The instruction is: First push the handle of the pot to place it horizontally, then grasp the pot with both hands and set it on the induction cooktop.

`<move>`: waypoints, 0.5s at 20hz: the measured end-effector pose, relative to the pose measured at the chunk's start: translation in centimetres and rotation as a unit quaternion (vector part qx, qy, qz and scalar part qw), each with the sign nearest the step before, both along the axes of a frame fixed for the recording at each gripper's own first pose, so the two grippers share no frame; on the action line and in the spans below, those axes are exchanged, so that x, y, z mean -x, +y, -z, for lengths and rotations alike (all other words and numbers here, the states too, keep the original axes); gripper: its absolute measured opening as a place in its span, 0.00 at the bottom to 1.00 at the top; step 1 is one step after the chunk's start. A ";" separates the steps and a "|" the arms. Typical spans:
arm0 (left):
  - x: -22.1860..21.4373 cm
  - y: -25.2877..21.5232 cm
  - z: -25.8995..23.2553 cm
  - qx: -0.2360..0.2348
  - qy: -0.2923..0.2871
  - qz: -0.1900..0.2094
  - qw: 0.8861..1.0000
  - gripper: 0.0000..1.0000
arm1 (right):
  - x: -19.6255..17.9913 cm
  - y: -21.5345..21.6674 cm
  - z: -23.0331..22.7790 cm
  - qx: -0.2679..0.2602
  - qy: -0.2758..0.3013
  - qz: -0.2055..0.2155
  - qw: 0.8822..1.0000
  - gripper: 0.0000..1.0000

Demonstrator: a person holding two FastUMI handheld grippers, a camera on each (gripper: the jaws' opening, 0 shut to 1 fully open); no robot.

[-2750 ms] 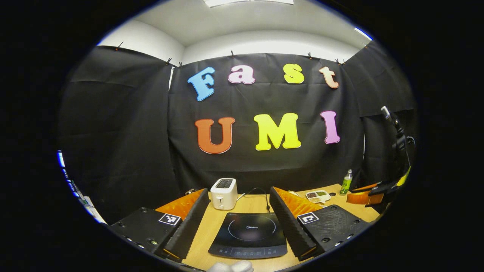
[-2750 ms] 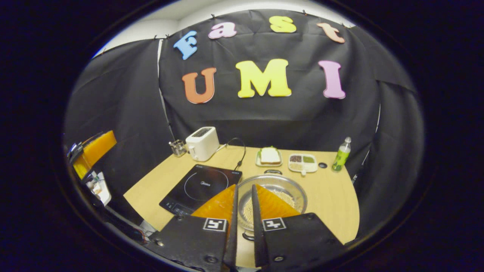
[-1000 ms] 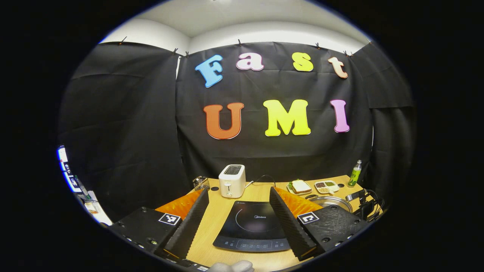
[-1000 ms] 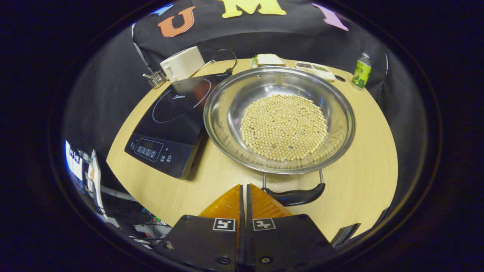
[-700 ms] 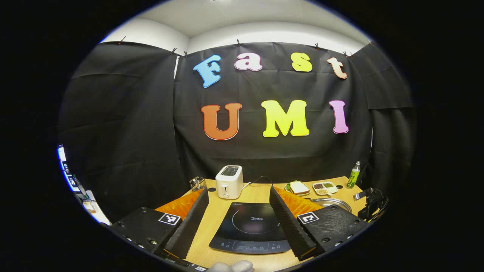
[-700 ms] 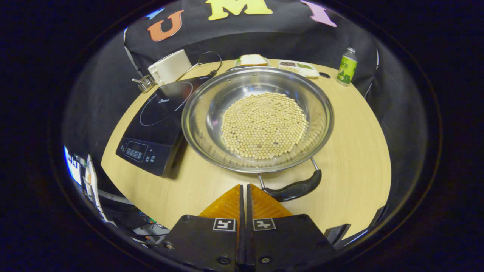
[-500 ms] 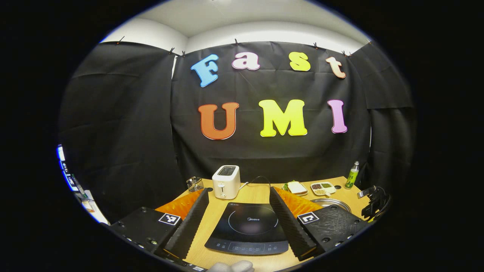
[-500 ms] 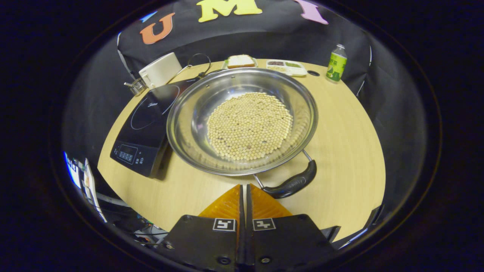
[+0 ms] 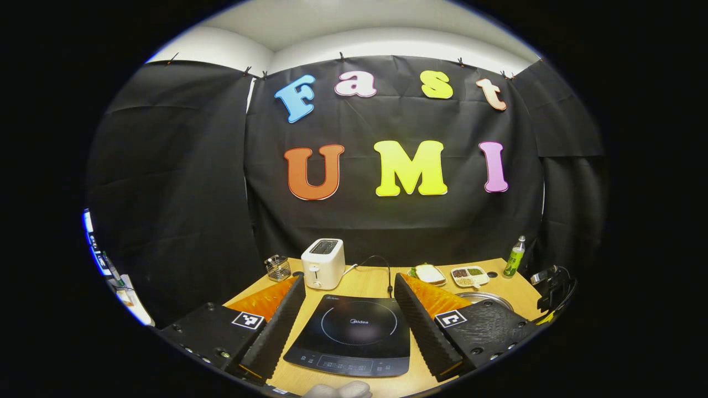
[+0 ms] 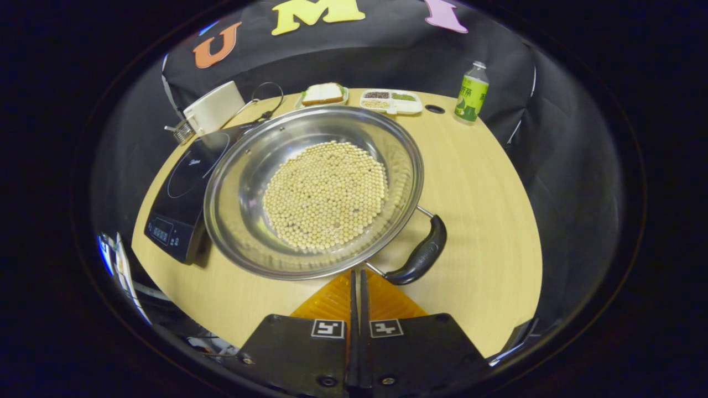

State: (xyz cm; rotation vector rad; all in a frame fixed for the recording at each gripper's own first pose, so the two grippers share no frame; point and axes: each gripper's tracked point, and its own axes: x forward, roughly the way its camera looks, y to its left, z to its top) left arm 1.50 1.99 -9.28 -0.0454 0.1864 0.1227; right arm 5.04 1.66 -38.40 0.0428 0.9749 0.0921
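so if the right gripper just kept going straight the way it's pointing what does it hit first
Most likely the pot: the right gripper, fingers closed, sits at its near rim beside the black handle. Whether the tips would strike the rim or pass over it to the beans is unclear.

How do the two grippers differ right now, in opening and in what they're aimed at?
The left gripper is open, fingers spread wide, looking level across the black induction cooktop. The right gripper is shut, holding nothing, angled down with its tips by the black handle of the steel pot of beans. Both are over the same wooden table.
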 end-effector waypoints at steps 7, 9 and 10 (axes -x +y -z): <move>-0.8 -2.0 0.6 0.000 0.010 -0.026 1.000 0.96 | -3.0 -4.3 0.1 0.040 -0.010 -0.043 0.998 0.02; -0.9 -2.4 0.9 0.000 0.013 -0.035 0.999 0.96 | -3.9 -5.3 -0.1 0.058 -0.016 -0.069 0.996 0.00; -0.9 -2.7 1.1 0.000 0.014 -0.041 0.999 0.96 | -4.3 -5.8 -0.1 0.066 -0.018 -0.080 0.994 0.01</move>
